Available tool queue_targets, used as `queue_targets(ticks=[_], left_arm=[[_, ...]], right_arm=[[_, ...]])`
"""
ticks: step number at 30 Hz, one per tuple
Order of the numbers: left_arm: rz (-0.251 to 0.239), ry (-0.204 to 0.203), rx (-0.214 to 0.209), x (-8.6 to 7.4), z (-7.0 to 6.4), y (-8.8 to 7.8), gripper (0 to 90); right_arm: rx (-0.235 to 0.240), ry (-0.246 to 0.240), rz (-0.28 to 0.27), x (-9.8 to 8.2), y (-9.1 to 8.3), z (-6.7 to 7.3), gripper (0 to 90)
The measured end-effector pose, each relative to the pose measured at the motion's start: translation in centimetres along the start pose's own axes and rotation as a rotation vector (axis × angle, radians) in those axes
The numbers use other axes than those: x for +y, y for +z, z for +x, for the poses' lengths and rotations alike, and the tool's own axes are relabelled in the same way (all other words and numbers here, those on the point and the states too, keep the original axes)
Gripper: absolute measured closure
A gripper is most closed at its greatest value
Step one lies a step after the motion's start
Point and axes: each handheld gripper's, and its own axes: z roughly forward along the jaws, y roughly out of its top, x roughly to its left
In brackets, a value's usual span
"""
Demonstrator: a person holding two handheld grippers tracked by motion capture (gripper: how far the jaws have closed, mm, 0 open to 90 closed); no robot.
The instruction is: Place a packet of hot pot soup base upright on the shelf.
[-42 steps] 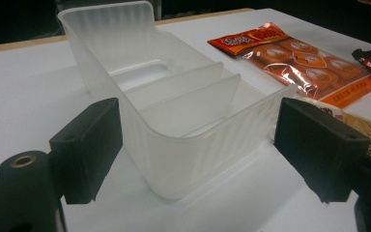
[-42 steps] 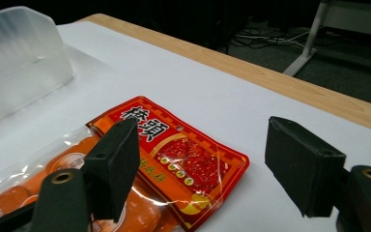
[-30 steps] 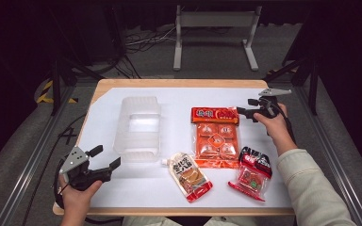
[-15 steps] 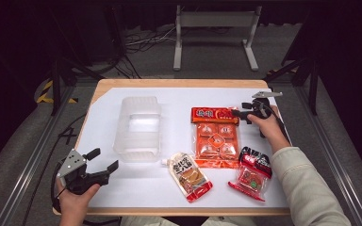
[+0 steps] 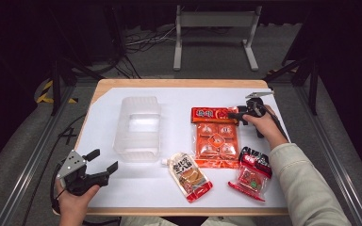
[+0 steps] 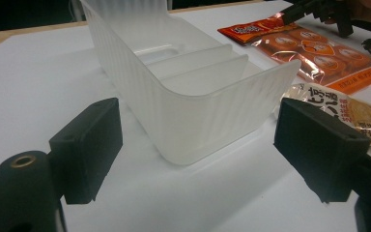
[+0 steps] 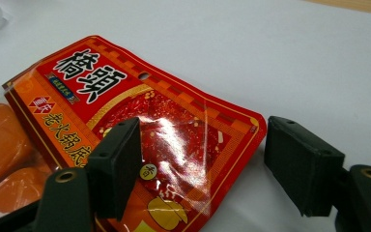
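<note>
An orange multi-pack snack packet (image 5: 215, 136) lies flat right of centre on the white table. My right gripper (image 5: 234, 115) is low at its far right corner. In the right gripper view that red-printed corner (image 7: 125, 96) lies between the jaws, which have just been closing; the right gripper (image 7: 203, 166) is still open, its pads apart from the film. My left gripper (image 5: 104, 160) rests open at the near left, facing the clear ribbed plastic container (image 5: 138, 128). In the left gripper view the container (image 6: 198, 96) stands just beyond the open left gripper (image 6: 198, 145).
A beige and red sachet (image 5: 190, 176) and a red and black packet (image 5: 252, 173) lie near the front edge. The white sheet (image 5: 169, 101) covers a wooden table top. A metal stand (image 5: 214, 28) and cables sit on the floor behind.
My right gripper has come down and in towards the orange packet's far right corner. The left gripper has stayed where it was.
</note>
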Motion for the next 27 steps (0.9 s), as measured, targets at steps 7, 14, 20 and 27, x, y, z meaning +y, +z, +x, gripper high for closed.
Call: queue_targets(ticks=[7,14,20,27], left_arm=[[0.001,0.002,-0.001,0.0,0.0,0.1,18.0],[0.002,-0.001,-0.002,0.0,0.0,0.1,18.0],[0.002,-0.001,-0.001,0.0,0.0,0.0,18.0],[0.004,0.002,-0.004,0.0,0.0,0.1,18.1]], right_arm=[[0.005,0.032,0.005,0.3,0.5,0.2,25.7],[0.007,0.037,0.023,0.7,0.7,0.5,24.8],[0.018,0.046,0.010,0.7,0.9,0.7,29.1],[0.025,0.056,0.002,1.1,0.2,0.7,49.5]])
